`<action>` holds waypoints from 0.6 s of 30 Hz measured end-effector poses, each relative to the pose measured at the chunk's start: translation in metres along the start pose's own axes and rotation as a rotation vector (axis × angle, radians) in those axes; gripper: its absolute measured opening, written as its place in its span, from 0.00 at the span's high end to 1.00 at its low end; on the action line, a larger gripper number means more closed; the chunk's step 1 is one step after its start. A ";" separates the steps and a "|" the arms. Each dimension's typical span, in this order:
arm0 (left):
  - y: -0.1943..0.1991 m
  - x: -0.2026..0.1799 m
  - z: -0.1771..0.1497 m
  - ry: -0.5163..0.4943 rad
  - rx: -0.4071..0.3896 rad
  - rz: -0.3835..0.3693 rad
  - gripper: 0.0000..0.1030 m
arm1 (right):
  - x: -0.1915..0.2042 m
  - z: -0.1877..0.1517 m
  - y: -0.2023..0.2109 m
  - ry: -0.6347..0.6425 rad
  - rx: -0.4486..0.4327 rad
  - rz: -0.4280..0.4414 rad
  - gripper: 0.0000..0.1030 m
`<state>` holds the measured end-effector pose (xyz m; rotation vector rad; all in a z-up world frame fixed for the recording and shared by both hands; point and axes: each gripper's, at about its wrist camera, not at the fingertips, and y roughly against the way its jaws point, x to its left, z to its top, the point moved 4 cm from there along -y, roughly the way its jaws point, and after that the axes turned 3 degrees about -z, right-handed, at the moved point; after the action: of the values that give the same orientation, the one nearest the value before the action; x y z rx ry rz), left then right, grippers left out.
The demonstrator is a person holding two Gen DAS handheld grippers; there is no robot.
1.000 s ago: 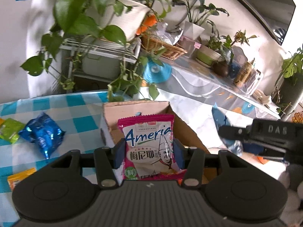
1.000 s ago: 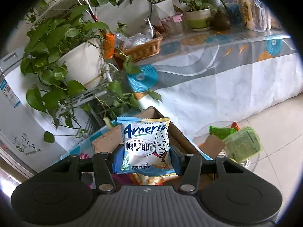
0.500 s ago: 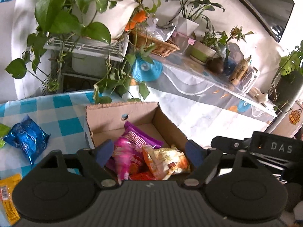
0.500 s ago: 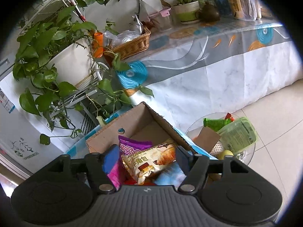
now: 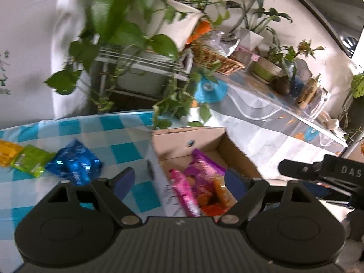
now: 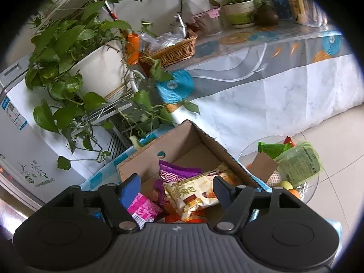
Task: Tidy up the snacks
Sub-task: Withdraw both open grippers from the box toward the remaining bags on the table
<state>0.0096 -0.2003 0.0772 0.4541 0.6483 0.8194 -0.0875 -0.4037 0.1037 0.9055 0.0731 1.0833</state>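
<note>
A brown cardboard box (image 5: 182, 140) stands on the blue-checked tablecloth (image 5: 113, 132) and holds several snack packs, among them a purple pack (image 5: 202, 170) and a pink one (image 5: 182, 191). My left gripper (image 5: 179, 179) is open and empty above the box's left wall. A blue pack (image 5: 75, 161), a green pack (image 5: 29, 160) and an orange pack (image 5: 8, 153) lie on the cloth to the left. In the right wrist view the box (image 6: 188, 136) shows the purple pack (image 6: 175, 173) and a cream pack (image 6: 193, 193). My right gripper (image 6: 176, 187) is open and empty over it.
Potted trailing plants (image 5: 127, 29) on a white wire rack (image 5: 145, 68) hang behind the box. A long covered side table (image 6: 273, 68) carries a wicker basket (image 6: 175, 50) and pots. A round glass stand (image 6: 293, 170) with packets sits right of the box. The right gripper's body (image 5: 323, 175) shows at the right.
Both grippers opened and let their Ameria packs drop into the box. The left gripper has since swung left, bringing more of the cloth and its loose packs into view.
</note>
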 end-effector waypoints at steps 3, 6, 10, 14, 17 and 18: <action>0.009 0.021 0.001 0.005 0.003 0.023 0.16 | 0.008 -0.001 -0.003 0.024 0.006 0.008 0.25; 0.020 0.043 0.004 -0.001 0.001 0.055 0.16 | 0.020 -0.002 -0.006 0.057 0.009 0.023 0.24; 0.034 0.074 0.006 -0.016 0.007 0.122 0.15 | 0.037 -0.006 -0.009 0.116 0.010 0.028 0.23; 0.044 0.103 0.001 -0.011 0.032 0.178 0.14 | 0.055 -0.010 -0.013 0.154 0.016 0.049 0.23; 0.047 0.124 -0.008 0.017 0.052 0.218 0.14 | 0.065 -0.013 -0.018 0.169 0.029 0.058 0.22; 0.046 0.130 -0.012 0.033 0.065 0.225 0.14 | 0.069 -0.014 -0.020 0.174 0.032 0.061 0.22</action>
<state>0.0435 -0.0689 0.0503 0.5813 0.6635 1.0228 -0.0451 -0.3444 0.1062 0.8450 0.2091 1.2191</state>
